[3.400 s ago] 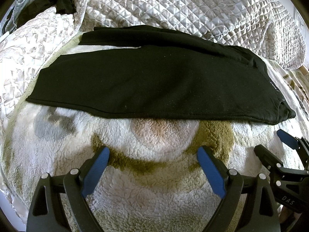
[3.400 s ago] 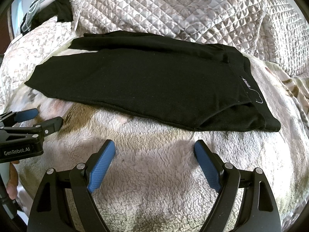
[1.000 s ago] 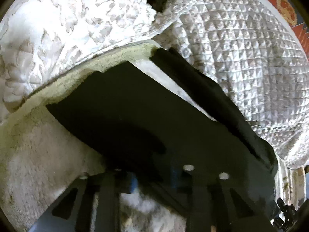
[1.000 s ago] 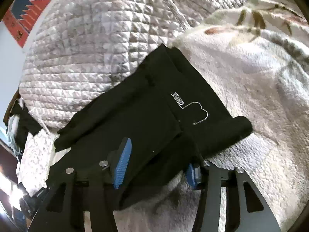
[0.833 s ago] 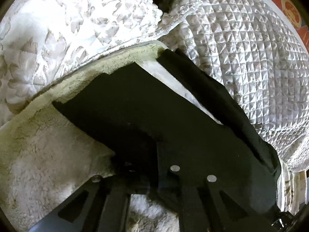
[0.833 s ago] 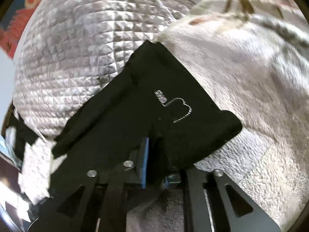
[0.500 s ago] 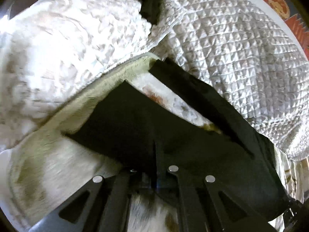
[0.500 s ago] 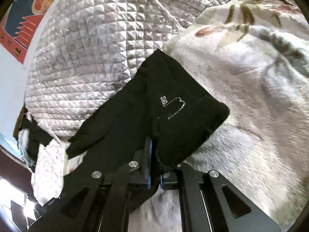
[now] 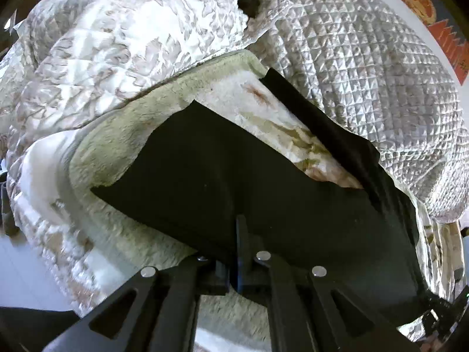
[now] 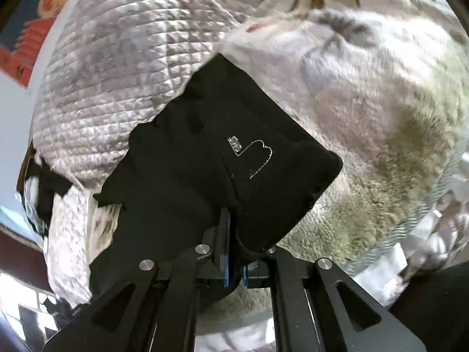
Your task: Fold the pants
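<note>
- On the fleecy blanket (image 9: 111, 152) lie the black pants (image 9: 234, 176), their near edge lifted off it since a moment ago.
- Both jaws have just closed: the left gripper (image 9: 239, 252) and right gripper (image 10: 234, 252) each pinch the cloth.
- That suggests the fold-over is starting, toward the quilted cover (image 10: 117, 58).

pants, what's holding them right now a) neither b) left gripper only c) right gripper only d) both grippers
d, the left gripper and the right gripper each have their jaws shut on an edge of the black pants.
</note>
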{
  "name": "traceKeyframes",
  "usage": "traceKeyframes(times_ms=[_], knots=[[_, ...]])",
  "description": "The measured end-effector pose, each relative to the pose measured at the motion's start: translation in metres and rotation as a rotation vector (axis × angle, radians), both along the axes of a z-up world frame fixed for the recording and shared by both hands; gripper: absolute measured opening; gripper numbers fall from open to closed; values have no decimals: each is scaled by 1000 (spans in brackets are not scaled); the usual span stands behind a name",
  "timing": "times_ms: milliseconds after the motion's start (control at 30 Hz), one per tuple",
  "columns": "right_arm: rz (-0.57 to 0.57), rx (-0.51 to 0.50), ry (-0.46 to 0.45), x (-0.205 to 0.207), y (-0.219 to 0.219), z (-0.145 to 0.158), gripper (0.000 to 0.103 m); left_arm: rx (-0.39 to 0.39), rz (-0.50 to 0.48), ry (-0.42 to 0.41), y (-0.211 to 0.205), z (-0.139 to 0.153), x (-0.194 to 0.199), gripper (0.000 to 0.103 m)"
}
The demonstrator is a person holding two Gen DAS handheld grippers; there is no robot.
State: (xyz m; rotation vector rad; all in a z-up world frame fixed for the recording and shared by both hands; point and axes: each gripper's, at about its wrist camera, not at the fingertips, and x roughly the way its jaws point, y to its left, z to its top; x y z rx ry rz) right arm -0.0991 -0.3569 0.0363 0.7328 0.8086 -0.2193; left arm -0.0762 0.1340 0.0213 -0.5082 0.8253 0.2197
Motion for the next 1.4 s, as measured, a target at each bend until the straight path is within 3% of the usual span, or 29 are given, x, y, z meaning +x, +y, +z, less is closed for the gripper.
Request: traceKeyframes(times_ms=[133, 233, 267, 300, 433, 500, 533, 567, 733, 800, 867, 967, 1033, 1100, 1167, 1267, 1333, 1400], knots=[[23, 19, 53, 6, -1, -15, 7, -20, -12, 18, 2, -10, 2, 9], [18, 29, 28, 0, -1, -10, 31, -56, 12, -5, 14, -7, -1, 16], [11, 19, 16, -2, -1, -6, 43, -49, 36, -12, 19, -5, -2, 22], [-5, 9, -1, -5, -1, -2, 48, -39, 73, -18, 25, -3, -4, 31], [-81, -24, -24, -11, -8, 5, 48, -22, 197, -38, 49, 0, -6, 34], [-63, -40, -3, -3, -9, 2, 45, 9, 176, -34, 49, 0, 1, 26], [-69, -45, 3, 0, -10, 0, 36, 37, 169, -21, 45, -1, 5, 16], [-74, -41, 6, 1, -12, -2, 17, 58, 169, -7, 42, -2, 7, 4], [-123, -88, -16, -15, -17, 9, 13, 164, 236, -27, 39, 16, -10, 4], [-135, -94, 23, -14, -22, 1, 13, 200, 224, 22, 38, 9, -4, 4], [-145, -47, 83, -12, -27, -12, 17, 170, 218, 86, 39, -3, 2, 5], [-171, -116, 67, -19, -24, 1, 23, 188, 252, 93, 40, 2, -4, 8], [-203, -185, 38, -27, -24, 17, 29, 217, 320, 65, 43, 15, -13, 13], [-233, -262, 2, -31, -23, 34, 30, 257, 373, 31, 46, 31, -19, 30], [-192, -336, -30, -24, -13, 46, 30, 251, 339, -24, 42, 43, -17, 39], [-3, -366, -50, 0, 12, 44, 30, 185, 174, -68, 22, 46, 0, 52], [184, -383, -16, 24, 39, 30, 30, 142, 5, -55, -3, 35, 22, 52], [294, -406, 8, 35, 61, 17, 30, 106, -123, -15, -29, 21, 39, 52]])
